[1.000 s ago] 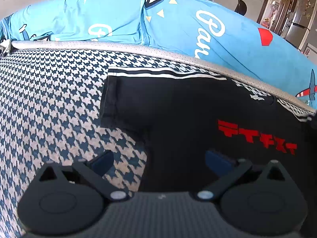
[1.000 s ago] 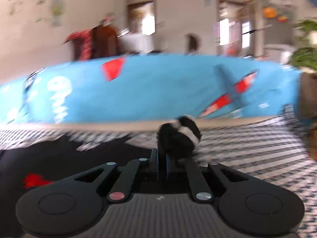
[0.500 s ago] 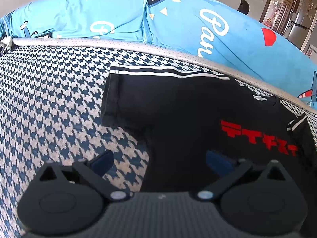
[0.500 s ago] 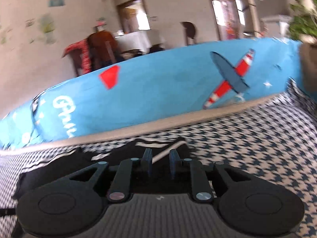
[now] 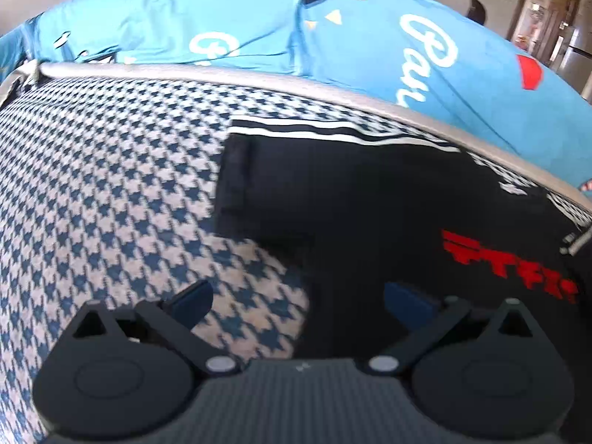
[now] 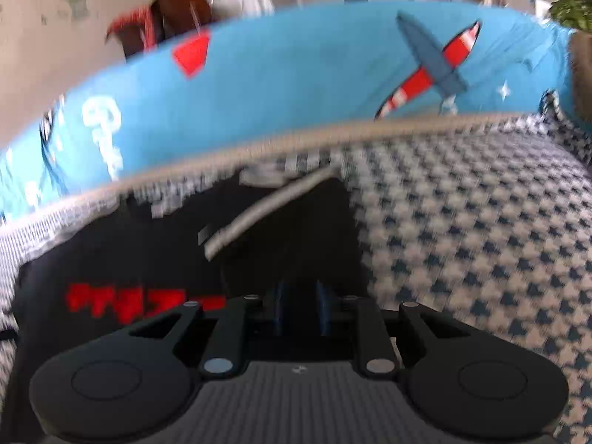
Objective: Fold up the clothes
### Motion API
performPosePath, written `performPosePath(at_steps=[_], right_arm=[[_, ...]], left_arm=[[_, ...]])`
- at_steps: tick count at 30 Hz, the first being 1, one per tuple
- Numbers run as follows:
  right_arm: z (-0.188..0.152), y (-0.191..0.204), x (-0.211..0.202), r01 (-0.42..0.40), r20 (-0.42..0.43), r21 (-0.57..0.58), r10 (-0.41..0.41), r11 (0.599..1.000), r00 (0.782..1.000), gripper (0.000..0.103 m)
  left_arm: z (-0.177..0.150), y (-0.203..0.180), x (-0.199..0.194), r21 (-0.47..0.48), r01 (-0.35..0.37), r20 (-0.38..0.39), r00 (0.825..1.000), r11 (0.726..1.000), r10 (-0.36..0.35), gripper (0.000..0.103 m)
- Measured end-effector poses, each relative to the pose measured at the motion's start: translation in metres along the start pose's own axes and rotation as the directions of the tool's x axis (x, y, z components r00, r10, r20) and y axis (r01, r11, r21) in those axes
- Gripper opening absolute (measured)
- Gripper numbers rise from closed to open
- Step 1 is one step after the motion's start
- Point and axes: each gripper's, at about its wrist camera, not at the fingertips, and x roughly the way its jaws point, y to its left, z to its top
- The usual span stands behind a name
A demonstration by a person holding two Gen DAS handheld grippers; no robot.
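Observation:
A black T-shirt (image 5: 370,199) with a red print (image 5: 507,262) lies flat on the houndstooth cover (image 5: 111,192). Its left sleeve with striped trim (image 5: 296,129) is spread out sideways. My left gripper (image 5: 299,299) hovers open over the shirt's left edge, its pads wide apart and holding nothing. In the right wrist view the right sleeve (image 6: 296,229) lies folded inward over the shirt (image 6: 111,259), its striped trim (image 6: 259,218) running diagonally. My right gripper (image 6: 300,307) sits low over that sleeve, its blue pads a narrow gap apart. The view is blurred.
A blue printed cushion back (image 5: 259,37) runs behind a grey piped edge (image 5: 333,88) beyond the shirt. Bare houndstooth cover lies left of the shirt and to its right (image 6: 481,240). A potted plant (image 6: 573,11) stands at the far right.
My right gripper carried the bunched right sleeve inward over the shirt, then parted its fingers and let it go. The left gripper stayed open and drifted slightly.

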Motion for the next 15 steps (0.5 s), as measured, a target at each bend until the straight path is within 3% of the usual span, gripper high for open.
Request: performPosePath(at_steps=[3,7,15], right_arm=[[-0.007,0.012,0.001,0.020,-0.004,-0.068,-0.020,0.997,1.000,0.025],[-0.010,0.018,-0.007,0.000,-0.010,-0.054,-0.001,0.999,1.000,0.025],[-0.020,0.034,-0.027,-0.008,-0.012,-0.024,0.008,1.000,1.000,0.031]], left_arm=[[0.007,0.016,0.003,-0.047,-0.032,0.000,0.999,0.998,0.032,0.103],[0.015,0.036,0.009,-0.110,-0.058,-0.009,0.998,0.992,0.057,0.103],[0.034,0.059,0.022,-0.195,0.005,0.001,1.000,0.981,-0.004,0.103]])
